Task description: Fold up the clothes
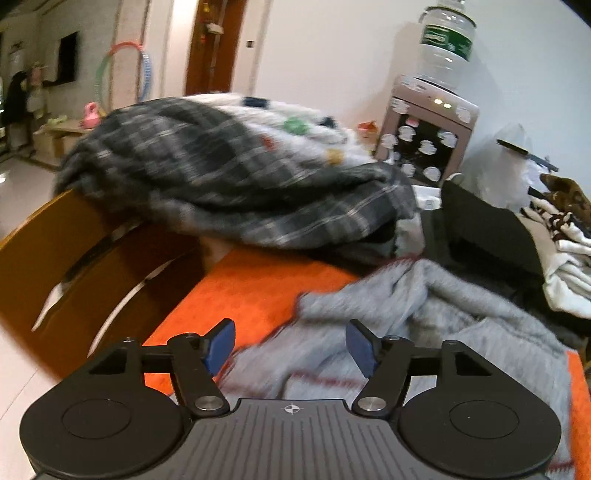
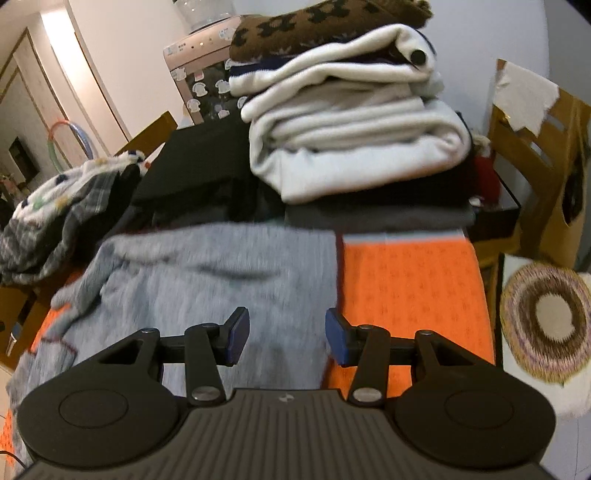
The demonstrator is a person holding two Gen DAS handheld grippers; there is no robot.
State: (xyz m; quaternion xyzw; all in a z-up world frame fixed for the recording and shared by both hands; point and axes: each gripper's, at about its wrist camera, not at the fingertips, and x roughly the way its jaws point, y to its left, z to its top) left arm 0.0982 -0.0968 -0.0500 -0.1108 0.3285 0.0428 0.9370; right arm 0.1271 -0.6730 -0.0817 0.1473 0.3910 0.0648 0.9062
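Orange cloth (image 2: 413,273) under grey garment (image 2: 207,273), left gripper (image 1: 290,345), right gripper (image 2: 287,334); both spread, empty

Sweater (image 2: 207,273) on cloth (image 2: 413,280), centre; folded stack (image 2: 351,133) at 12 o'clock behind; loose heap (image 2: 62,206) at 9.

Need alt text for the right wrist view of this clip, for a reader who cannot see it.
The open right gripper hovers over a grey garment spread on an orange cloth, holding nothing. Behind it stands a stack of folded white clothes topped by a brown patterned piece; a heap of unfolded plaid laundry lies to the left.
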